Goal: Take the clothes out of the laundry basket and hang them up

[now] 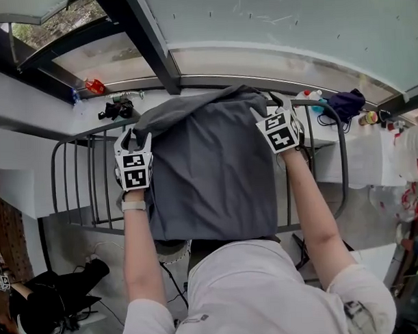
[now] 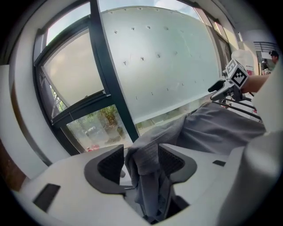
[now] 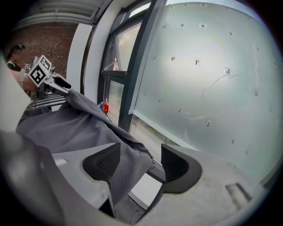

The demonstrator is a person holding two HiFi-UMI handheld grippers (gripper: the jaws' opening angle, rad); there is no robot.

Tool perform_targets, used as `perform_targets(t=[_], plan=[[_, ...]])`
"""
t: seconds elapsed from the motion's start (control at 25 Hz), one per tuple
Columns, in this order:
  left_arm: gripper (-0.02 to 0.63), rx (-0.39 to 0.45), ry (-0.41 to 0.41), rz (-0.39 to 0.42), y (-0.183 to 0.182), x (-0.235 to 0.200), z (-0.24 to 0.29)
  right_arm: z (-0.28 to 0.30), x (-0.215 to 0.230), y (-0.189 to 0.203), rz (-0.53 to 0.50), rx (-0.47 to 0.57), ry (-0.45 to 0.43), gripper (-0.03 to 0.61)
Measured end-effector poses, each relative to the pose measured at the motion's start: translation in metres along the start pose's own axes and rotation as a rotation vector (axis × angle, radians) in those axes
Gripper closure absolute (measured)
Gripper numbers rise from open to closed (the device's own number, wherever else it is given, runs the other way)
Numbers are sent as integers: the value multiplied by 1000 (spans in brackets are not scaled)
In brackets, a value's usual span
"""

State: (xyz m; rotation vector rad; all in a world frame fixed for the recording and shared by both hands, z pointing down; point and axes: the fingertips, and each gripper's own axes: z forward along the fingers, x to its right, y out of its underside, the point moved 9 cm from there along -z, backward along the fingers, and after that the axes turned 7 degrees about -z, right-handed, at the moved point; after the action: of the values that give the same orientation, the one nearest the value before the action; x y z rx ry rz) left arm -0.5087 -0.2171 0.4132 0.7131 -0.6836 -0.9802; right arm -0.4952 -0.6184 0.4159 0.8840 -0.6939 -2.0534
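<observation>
Head view: grey garment (image 1: 216,169) draped over drying rack (image 1: 72,181), top edge running side to side. Left tongs (image 1: 136,139), right tongs (image 1: 275,106): one at each top corner, wide, cloth loose between.

A large frosted glass pane (image 1: 273,30) fills the far side, crossed by a dark window frame (image 1: 148,45). A clear lower pane (image 2: 95,130) shows greenery outside, and even daylight comes through. Below runs a white sill (image 1: 42,100) bearing 1 small red bottle (image 1: 94,85). A brick wall (image 3: 62,44) stands at one side. Black cables (image 1: 173,284) lie on the pale floor (image 1: 81,239).
</observation>
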Motion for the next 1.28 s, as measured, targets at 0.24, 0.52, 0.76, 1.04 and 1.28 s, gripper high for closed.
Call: perform_targets(t=[0.24,0.52,0.76,1.04,1.28], plan=[[344,74,-23,-127,14,2,-57,-21,-37,-13,7,95,-75,305],[344,128,-99,-243,58,-8,-152,-46,-124,-46,-57,255,-222,306],[344,156,-215,-296,127,-17,-258,-91,-209,-75,-112,376,-349,307],[344,202,-321,-426,227,-11,-398,-159,-301,-82,-76,465,-441,307],[344,223,-442,-544,323,-4,-515,-210,-401,-76,-140,472,-537,307]])
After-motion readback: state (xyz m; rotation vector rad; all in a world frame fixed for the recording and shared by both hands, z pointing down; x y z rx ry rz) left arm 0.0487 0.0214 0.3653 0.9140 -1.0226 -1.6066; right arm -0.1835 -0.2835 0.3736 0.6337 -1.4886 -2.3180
